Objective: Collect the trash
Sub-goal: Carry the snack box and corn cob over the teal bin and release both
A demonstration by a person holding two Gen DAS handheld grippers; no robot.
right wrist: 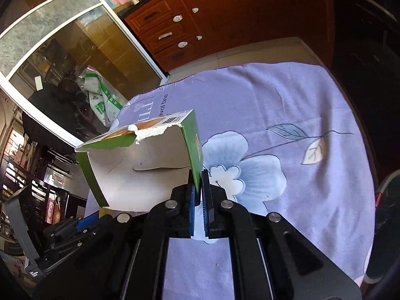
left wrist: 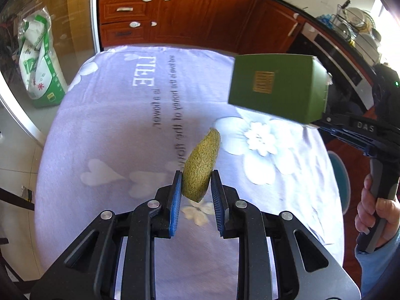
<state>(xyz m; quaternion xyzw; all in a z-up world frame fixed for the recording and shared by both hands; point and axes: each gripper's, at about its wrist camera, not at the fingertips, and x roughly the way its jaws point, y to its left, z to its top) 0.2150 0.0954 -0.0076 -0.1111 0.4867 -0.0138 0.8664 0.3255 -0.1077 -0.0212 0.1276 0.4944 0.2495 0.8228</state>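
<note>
Lavender flowery cloth covers the table. Left gripper is clamped on a melon rind, lifted above it; right gripper pinches a torn green box by its wall.

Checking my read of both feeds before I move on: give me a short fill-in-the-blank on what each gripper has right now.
1. The left gripper is shut on a piece of melon ____.
2. The right gripper pinches one wall of a torn ____ cardboard box.
3. Both items are held above a ____ floral cloth.
4. In the left wrist view, the box appears to the ____ of the melon piece.

Missing words: rind; green; purple; right
</note>
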